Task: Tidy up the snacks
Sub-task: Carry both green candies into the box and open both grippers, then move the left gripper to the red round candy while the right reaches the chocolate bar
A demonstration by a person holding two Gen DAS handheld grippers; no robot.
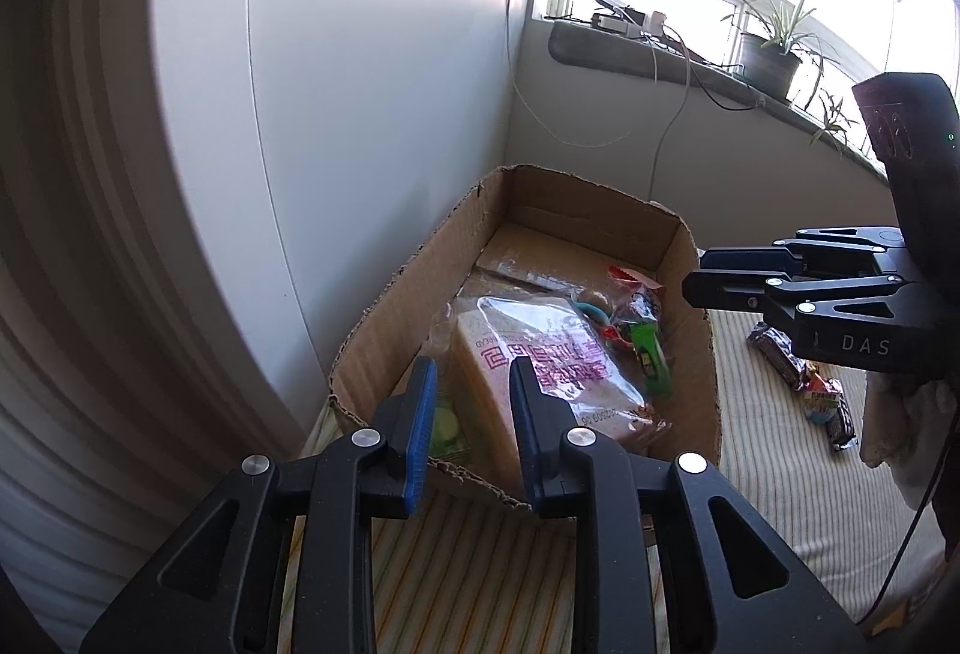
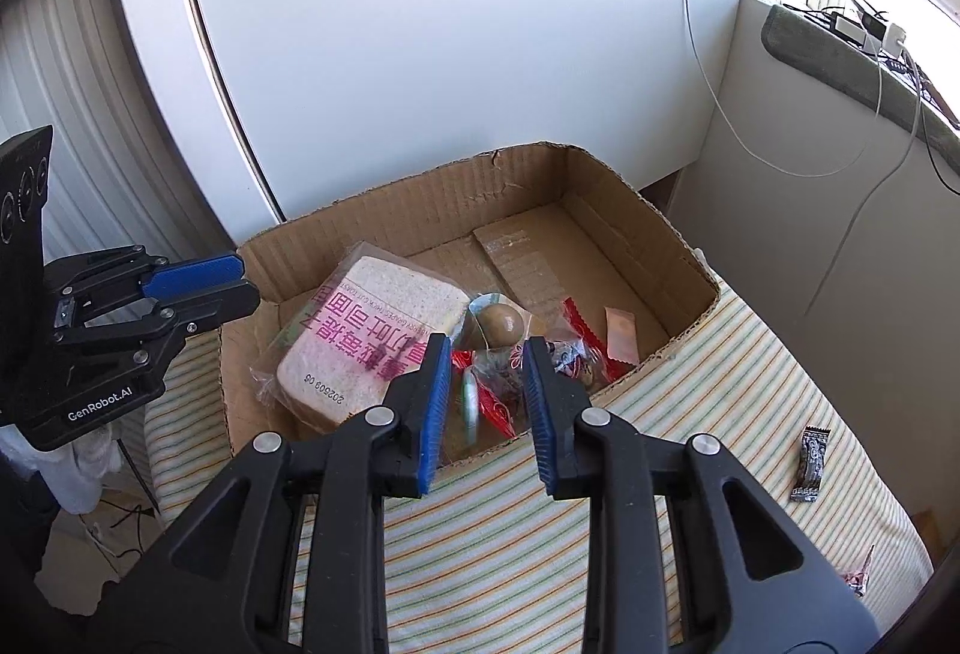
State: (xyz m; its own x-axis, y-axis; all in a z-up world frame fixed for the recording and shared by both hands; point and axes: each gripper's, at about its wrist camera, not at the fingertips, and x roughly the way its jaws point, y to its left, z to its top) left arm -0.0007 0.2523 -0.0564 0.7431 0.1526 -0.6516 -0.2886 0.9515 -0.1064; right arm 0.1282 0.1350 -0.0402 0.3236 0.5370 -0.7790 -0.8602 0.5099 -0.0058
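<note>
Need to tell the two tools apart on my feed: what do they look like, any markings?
Both are matte black plastic two-finger tools with ribbed blue pads and silver pivot pins. The left tool body reads "GenRobot.AI" in white; the right tool shows "DAS" lettering and a thin black cable trailing below. No sleeves are visible.

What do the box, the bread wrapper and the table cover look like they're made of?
Box: matte brown corrugated cardboard, fluting along torn rims. Bread wrapper: clear glossy plastic film, crinkled, printed pink. Table cover: apparently woven striped cloth, matte.

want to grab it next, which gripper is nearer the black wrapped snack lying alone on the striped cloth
Right. The right gripper hovers over the box's near edge, beside the black snack; the left gripper is across the box.
</note>
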